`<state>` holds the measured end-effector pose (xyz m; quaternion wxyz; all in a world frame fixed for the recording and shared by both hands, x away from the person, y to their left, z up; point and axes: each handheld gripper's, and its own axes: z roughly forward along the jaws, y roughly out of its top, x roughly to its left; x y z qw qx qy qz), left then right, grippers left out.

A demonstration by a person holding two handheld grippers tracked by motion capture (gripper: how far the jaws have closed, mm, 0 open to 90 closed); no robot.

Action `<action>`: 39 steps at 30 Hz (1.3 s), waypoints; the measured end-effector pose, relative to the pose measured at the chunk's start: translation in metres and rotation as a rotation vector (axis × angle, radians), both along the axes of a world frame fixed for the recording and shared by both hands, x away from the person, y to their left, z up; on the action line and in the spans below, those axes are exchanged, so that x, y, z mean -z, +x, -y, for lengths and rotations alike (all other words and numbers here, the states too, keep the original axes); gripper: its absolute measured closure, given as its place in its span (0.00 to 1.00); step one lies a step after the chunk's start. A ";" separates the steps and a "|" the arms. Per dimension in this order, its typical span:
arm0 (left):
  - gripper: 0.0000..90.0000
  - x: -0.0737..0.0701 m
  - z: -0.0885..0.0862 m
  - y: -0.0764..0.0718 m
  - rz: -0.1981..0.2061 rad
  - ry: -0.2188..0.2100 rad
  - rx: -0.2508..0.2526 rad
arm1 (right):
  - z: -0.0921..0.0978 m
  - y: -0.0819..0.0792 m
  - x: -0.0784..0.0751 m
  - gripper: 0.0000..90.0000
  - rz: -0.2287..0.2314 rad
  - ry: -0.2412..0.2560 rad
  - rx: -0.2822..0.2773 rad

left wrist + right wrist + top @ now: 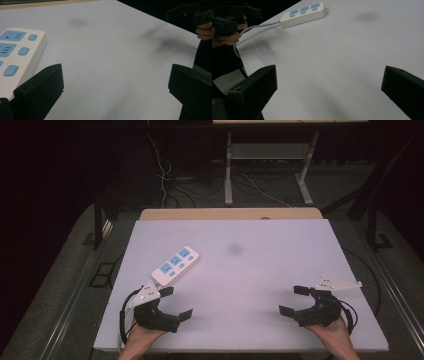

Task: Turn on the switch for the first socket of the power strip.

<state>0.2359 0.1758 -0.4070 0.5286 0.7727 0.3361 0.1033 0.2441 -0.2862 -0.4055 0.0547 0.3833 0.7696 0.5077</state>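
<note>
Since the power strip [175, 265] lies aslant near the table's [270, 320] left edge, just ahead of the left gripper [175, 304], that gripper waits with jaws wide and empty, while the right gripper [294, 300] hovers equally spread near the right edge.

Power strip [17, 55]: cut by the left edge in the left gripper view, two sockets and three buttons partly showing; its near end hidden behind a black finger [40, 92]. Cord [254, 26]: runs off the worktop [337, 62] edge in the right gripper view, its far end hidden. Socket markings too small to read in the high view. Right gripper [192, 12]: cropped by the top right corner of the left gripper view.
</note>
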 end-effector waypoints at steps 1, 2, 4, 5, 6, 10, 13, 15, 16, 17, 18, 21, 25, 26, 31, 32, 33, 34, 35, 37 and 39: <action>0.00 0.000 0.000 0.000 0.001 0.002 0.002 | 0.000 0.000 0.000 0.00 -0.001 -0.001 0.000; 0.00 0.000 0.000 0.000 0.001 0.002 0.002 | 0.001 0.000 0.001 0.00 -0.003 -0.002 -0.001; 0.00 0.000 0.000 0.000 -0.002 0.001 0.003 | 0.001 0.000 0.001 0.00 -0.006 -0.002 -0.001; 0.00 0.000 0.000 0.000 -0.002 0.002 0.004 | 0.001 -0.001 0.001 0.00 -0.008 -0.001 -0.001; 0.00 0.000 0.000 0.000 -0.002 0.002 0.004 | 0.002 0.000 0.002 0.00 -0.009 0.000 -0.002; 0.00 0.000 0.001 -0.001 -0.003 0.008 0.007 | 0.003 -0.001 0.002 0.00 -0.014 0.000 -0.003; 0.00 0.000 0.001 -0.001 -0.004 0.006 0.006 | 0.003 -0.001 0.003 0.00 -0.018 -0.001 -0.005; 0.00 0.000 0.001 -0.001 -0.004 0.008 0.008 | 0.003 -0.001 0.004 0.00 -0.024 -0.003 -0.009; 0.00 0.000 0.001 -0.001 -0.004 0.009 0.008 | 0.003 -0.001 0.004 0.00 -0.028 -0.004 -0.010; 0.00 0.000 0.001 -0.001 -0.004 0.009 0.008 | 0.003 -0.001 0.004 0.00 -0.031 -0.005 -0.012; 0.00 0.000 0.000 -0.001 -0.005 0.011 0.008 | 0.003 -0.001 0.005 0.00 -0.032 -0.005 -0.012; 0.00 -0.001 0.000 -0.001 -0.003 0.018 0.010 | 0.003 -0.001 0.005 0.00 -0.031 -0.006 -0.014; 0.00 -0.002 0.002 -0.001 -0.004 0.025 0.013 | 0.004 -0.002 0.005 0.00 -0.033 -0.008 -0.013; 0.00 -0.003 0.002 -0.001 -0.004 0.028 0.015 | 0.004 -0.001 0.005 0.00 -0.032 -0.009 -0.013; 0.00 -0.005 0.004 -0.001 -0.004 0.043 0.018 | 0.005 -0.002 0.005 0.00 -0.033 -0.012 -0.010; 0.00 -0.006 0.004 -0.002 -0.006 0.047 0.018 | 0.005 -0.002 0.005 0.00 -0.033 -0.012 -0.009; 0.00 -0.007 0.004 -0.001 -0.009 0.051 0.021 | 0.006 -0.002 0.005 0.00 -0.032 -0.013 -0.008; 0.00 -0.008 0.005 -0.001 -0.015 0.061 0.027 | 0.006 -0.002 0.005 0.00 -0.032 -0.014 -0.008; 0.00 -0.008 0.005 -0.001 -0.015 0.061 0.027 | 0.006 -0.002 0.005 0.00 -0.032 -0.015 -0.007; 0.00 -0.010 0.005 -0.001 -0.022 0.068 0.030 | 0.006 -0.002 0.005 0.00 -0.033 -0.017 -0.006; 0.00 -0.011 0.005 0.000 -0.027 0.072 0.034 | 0.007 -0.002 0.005 0.00 -0.032 -0.018 -0.004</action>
